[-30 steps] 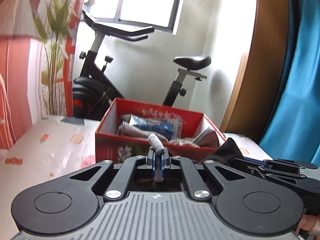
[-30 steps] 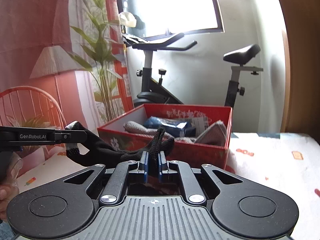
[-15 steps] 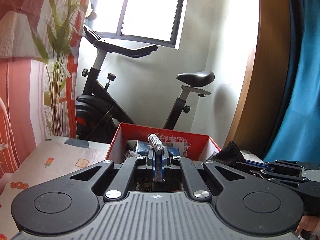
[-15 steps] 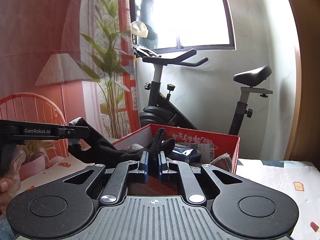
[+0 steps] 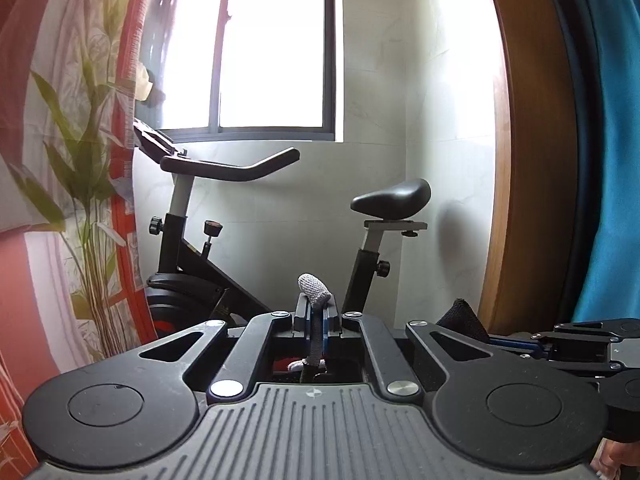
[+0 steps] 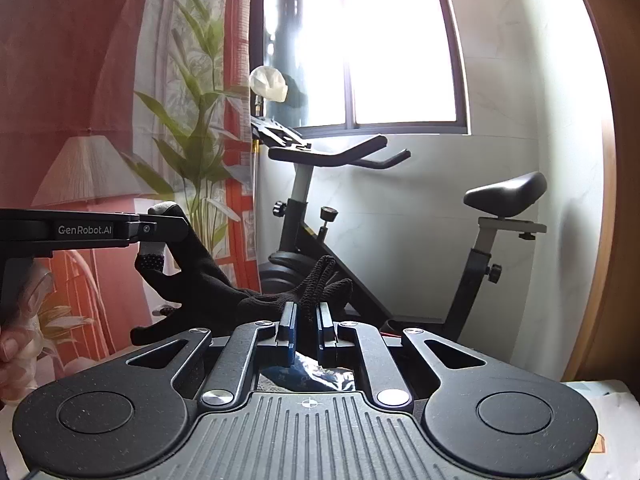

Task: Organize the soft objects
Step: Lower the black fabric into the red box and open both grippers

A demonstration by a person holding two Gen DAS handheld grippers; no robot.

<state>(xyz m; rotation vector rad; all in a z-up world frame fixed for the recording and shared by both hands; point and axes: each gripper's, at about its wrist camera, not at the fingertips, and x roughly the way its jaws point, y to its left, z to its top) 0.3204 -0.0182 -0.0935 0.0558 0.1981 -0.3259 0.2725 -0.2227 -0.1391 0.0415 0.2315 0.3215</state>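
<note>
Each gripper is built of matte black plastic: a ribbed grey-black deck, 2 round discs at its corners and 4 silver screws around the deck. Blue-edged black fingers [image 6: 288, 330] are fitted ahead of the deck. "GenRobot.AI" is printed in white on the left gripper [image 6: 160, 228].

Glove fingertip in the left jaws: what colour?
Grey knit fingertip on a black glove; left wrist view.

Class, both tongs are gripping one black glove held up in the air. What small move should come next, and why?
Probably lower both tongs together. The left tongs pinch a grey fingertip of the black glove, the right tongs clamp its cuff, and the glove hangs stretched between them, in front of the exercise bike. No container is clearly in view, so bring it down before releasing.
</note>
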